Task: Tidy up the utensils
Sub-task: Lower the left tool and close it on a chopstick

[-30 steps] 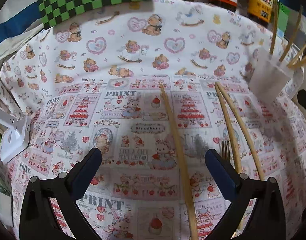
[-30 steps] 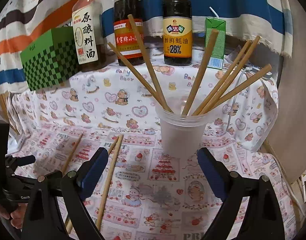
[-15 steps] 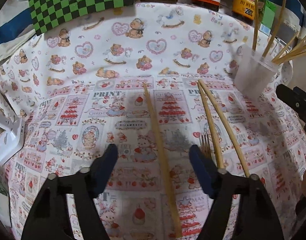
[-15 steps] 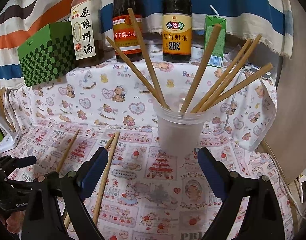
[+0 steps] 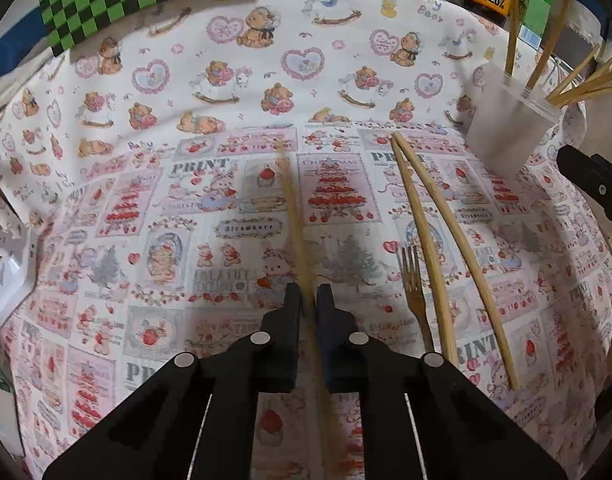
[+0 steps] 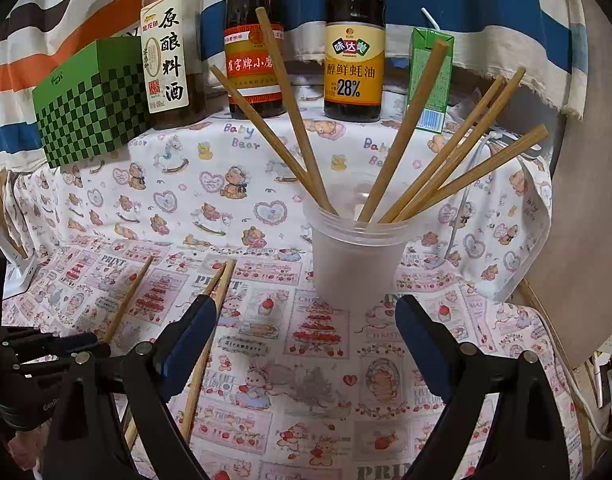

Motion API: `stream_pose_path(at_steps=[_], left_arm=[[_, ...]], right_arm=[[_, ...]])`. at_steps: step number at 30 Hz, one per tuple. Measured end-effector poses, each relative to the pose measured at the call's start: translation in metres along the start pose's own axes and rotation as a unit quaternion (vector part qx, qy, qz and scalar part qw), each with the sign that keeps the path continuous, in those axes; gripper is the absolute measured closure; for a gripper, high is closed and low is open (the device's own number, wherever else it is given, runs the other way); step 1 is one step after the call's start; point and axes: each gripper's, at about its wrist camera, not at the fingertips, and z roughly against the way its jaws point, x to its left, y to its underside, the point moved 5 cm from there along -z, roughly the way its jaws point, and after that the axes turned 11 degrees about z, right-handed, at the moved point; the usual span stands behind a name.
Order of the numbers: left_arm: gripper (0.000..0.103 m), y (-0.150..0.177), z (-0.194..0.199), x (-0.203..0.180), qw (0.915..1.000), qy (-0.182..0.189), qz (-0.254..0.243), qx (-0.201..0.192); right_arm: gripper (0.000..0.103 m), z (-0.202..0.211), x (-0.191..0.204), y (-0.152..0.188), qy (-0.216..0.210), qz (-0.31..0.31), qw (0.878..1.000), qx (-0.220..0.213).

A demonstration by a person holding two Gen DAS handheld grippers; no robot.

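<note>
My left gripper (image 5: 308,296) is shut on a single wooden chopstick (image 5: 294,208) that lies on the printed cloth and points away from me. Two more chopsticks (image 5: 434,248) and a small wooden fork (image 5: 413,284) lie to its right. A translucent plastic cup (image 6: 356,256) holds several chopsticks (image 6: 410,128); it also shows at the far right of the left wrist view (image 5: 506,132). My right gripper (image 6: 306,340) is open and empty, just in front of the cup. The left gripper shows low left in the right wrist view (image 6: 46,348).
Three sauce bottles (image 6: 354,40), a green checkered box (image 6: 90,108) and a green drink carton (image 6: 428,80) stand along the back. A white object (image 5: 6,280) lies at the cloth's left edge. The cloth (image 6: 518,240) drops off at the right.
My left gripper has moved forward and closed its jaws on the single chopstick. The right gripper has stayed open, nearly still before the cup.
</note>
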Motion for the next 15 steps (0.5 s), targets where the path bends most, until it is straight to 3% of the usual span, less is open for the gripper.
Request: stream_pose_path(at_steps=[6,11,15], left_arm=[[0.097,-0.011,0.026,0.007,0.9979,0.017,0.017,-0.06],[0.097,-0.022,0.051,0.015,0.9915,0.024,0.031,-0.124],[0.097,-0.028,0.063,0.02,0.987,0.017,0.034,-0.156]], right_arm=[[0.011,0.001,0.001,0.001,-0.008,-0.002,1.0,0.003],[0.011,-0.002,0.012,0.004,-0.044,0.006,0.999,0.014],[0.026,-0.011,0.034,0.013,-0.113,0.023,0.992,0.048]])
